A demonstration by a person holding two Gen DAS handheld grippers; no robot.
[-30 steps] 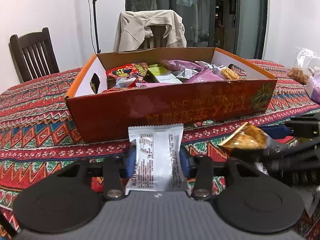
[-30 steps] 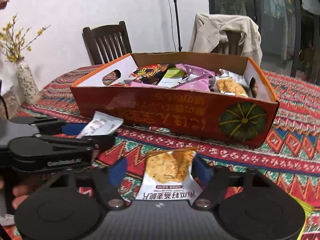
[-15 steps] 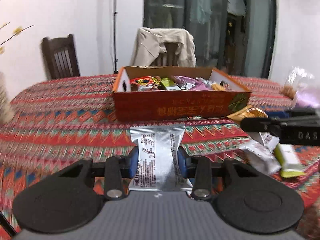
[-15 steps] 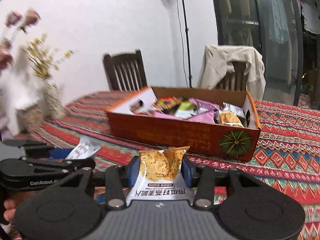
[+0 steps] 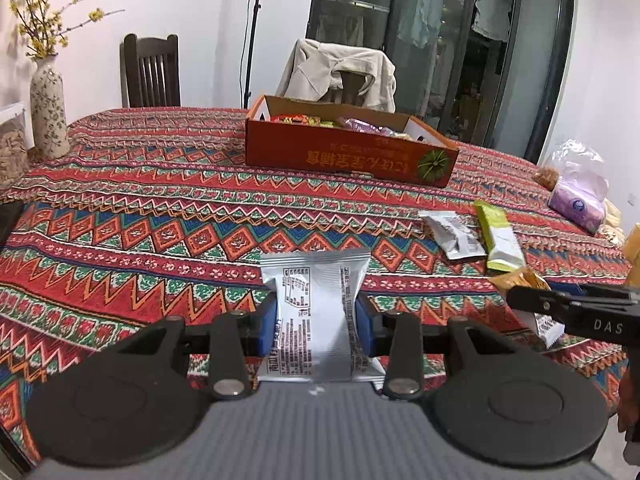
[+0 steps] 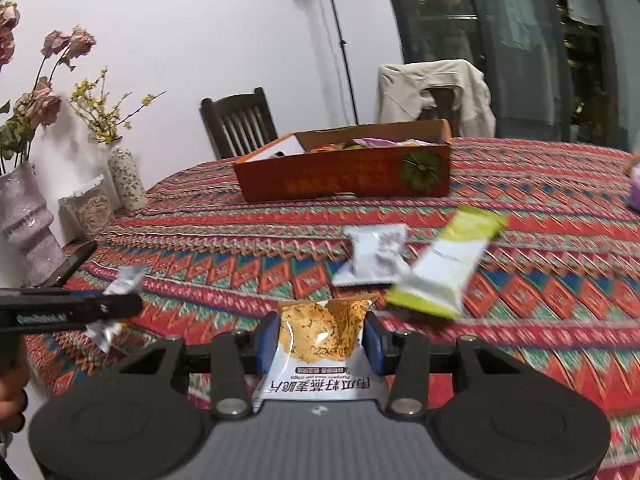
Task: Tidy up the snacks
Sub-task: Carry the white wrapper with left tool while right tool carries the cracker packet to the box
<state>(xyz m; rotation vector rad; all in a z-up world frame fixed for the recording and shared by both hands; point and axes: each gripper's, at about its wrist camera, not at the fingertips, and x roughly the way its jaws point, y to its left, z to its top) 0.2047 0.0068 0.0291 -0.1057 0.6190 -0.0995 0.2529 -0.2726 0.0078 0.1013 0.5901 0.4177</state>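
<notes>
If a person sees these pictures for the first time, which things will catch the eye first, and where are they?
First come the two packets held close to the cameras: a silver snack packet clamped in the left gripper, and a packet picturing a golden crisp clamped in the right gripper. Behind them, the orange cardboard box of snacks stands far back on the bright patterned tablecloth, with a green bar and a white packet lying loose in between.
</notes>
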